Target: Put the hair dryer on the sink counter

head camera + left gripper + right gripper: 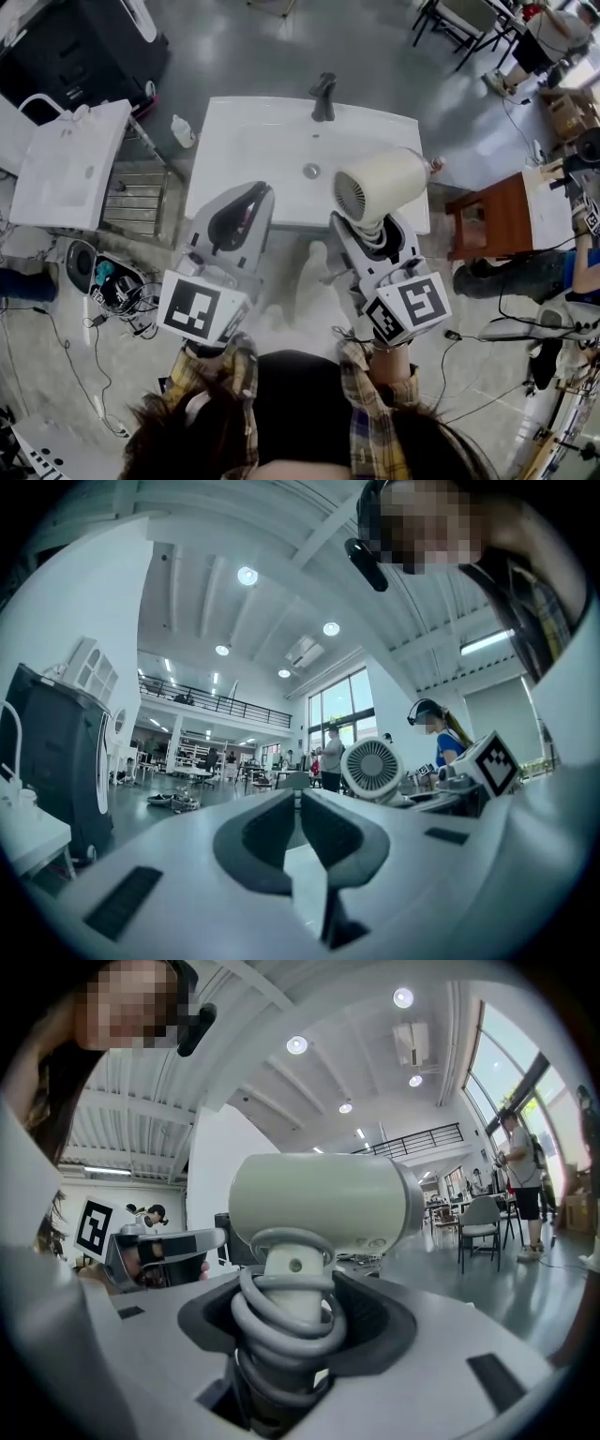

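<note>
A cream hair dryer (pixel 380 184) with its grey cord coiled round the handle is held upright in my right gripper (pixel 368 230), which is shut on the handle. It hangs over the front right part of the white sink counter (pixel 253 141). In the right gripper view the hair dryer (pixel 319 1206) fills the middle, with the jaws of the right gripper (pixel 295 1309) clamped on the wrapped handle. My left gripper (pixel 246 202) hovers at the counter's front left, shut and holding nothing. The left gripper view shows the left gripper (pixel 298 827) pointing upward, with the hair dryer (pixel 372 769) beside it.
A black faucet (pixel 323 96) stands at the counter's back, and a drain (pixel 311 171) sits in the basin. A second white basin (pixel 70 164) and a bottle (pixel 183 131) are to the left. A wooden stool (pixel 487 217) stands to the right. Cables lie on the floor.
</note>
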Demonstrator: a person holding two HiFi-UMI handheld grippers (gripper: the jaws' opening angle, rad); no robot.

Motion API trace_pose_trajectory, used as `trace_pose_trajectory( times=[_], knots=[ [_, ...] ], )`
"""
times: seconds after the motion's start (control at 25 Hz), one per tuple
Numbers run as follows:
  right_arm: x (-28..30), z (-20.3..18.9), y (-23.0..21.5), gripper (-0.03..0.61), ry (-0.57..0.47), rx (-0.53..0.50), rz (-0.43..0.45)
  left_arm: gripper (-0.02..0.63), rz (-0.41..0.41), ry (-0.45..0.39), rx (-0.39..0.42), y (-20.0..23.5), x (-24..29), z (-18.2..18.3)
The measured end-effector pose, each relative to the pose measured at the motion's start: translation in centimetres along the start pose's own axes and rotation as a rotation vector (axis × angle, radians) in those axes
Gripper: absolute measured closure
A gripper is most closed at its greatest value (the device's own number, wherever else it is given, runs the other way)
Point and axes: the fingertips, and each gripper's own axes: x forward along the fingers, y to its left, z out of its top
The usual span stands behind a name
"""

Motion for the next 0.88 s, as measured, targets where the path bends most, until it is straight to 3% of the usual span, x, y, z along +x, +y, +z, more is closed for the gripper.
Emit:
trace_pose_trajectory(
  times=[0.44,0.88],
  knots=[
    [8.9,2.6,-12.2,0.324,0.067,-0.02,0.043,0.581,0.014,0.007,0.001,3.0,15.0,0.4],
    [14.2,3.6,-21.8,0.324,0.095,-0.03,0.094,0.58,0.075,0.019,-0.01,4.9,25.3,-0.7]
  ],
)
